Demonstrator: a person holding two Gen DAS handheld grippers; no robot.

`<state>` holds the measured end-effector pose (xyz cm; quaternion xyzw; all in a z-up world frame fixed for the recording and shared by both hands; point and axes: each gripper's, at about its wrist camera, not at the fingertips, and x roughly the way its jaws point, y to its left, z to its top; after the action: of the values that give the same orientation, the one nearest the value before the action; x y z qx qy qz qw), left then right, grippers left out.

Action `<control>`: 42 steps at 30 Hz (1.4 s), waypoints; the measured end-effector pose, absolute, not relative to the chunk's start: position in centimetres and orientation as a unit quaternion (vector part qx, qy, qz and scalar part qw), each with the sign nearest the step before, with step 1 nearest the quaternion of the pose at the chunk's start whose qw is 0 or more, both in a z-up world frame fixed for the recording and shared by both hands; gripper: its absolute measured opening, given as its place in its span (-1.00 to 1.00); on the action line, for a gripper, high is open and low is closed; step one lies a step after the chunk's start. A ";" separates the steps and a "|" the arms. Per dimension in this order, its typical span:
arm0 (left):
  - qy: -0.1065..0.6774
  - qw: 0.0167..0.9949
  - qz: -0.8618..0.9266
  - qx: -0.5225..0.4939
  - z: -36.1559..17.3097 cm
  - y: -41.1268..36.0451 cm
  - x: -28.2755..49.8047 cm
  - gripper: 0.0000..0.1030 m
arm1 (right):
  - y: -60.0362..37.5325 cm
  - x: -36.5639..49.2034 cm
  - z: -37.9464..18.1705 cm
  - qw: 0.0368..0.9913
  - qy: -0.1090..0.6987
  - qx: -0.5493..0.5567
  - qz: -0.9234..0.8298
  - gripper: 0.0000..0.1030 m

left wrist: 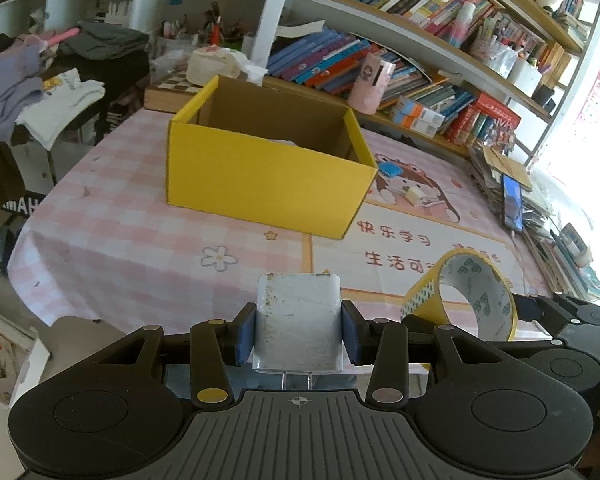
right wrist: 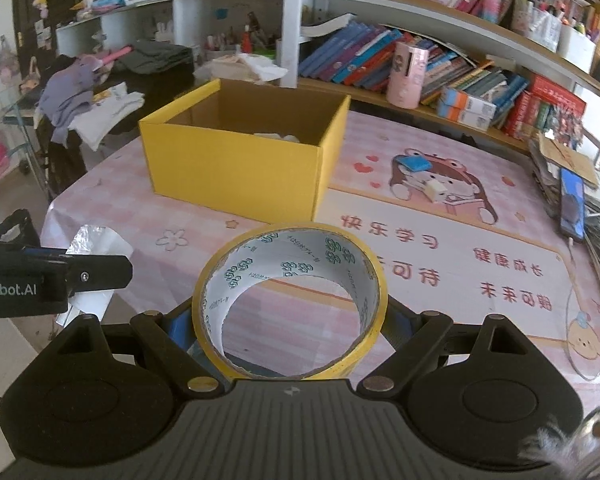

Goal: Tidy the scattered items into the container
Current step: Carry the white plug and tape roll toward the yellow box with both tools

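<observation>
Left gripper clamps a scuffed white block; right gripper grips a yellow tape roll. Yellow cardboard box sits ahead of both, open-topped.

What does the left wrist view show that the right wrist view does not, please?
Only the left wrist view shows the left gripper shut on a scuffed white block, head-on.

Only the right wrist view shows the right gripper shut on the tape roll with its printed core facing the camera, and pale items inside the box.

Both show the yellow box, the blue eraser, the small white eraser and the phone.
</observation>
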<state>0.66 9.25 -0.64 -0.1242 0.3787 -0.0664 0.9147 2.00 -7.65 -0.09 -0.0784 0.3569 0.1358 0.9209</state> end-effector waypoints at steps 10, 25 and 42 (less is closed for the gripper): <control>0.383 0.913 -0.060 -0.128 -0.9 10.2 0.8 -0.19 | -6.4 2.5 -0.4 0.917 0.361 -0.085 0.147 0.72; 0.383 0.913 -0.058 -0.127 -0.9 10.1 2.9 -0.19 | -6.2 4.4 -0.2 0.918 0.354 -0.090 0.154 0.72; 0.337 0.936 -0.033 -0.093 2.5 9.5 8.3 -0.19 | -4.9 10.8 2.3 0.927 0.289 -0.115 0.209 0.72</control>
<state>8.30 9.46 2.45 -0.0931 0.3366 -0.0335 0.9364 10.81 -4.85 2.30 -0.1155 0.2893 0.2093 0.9269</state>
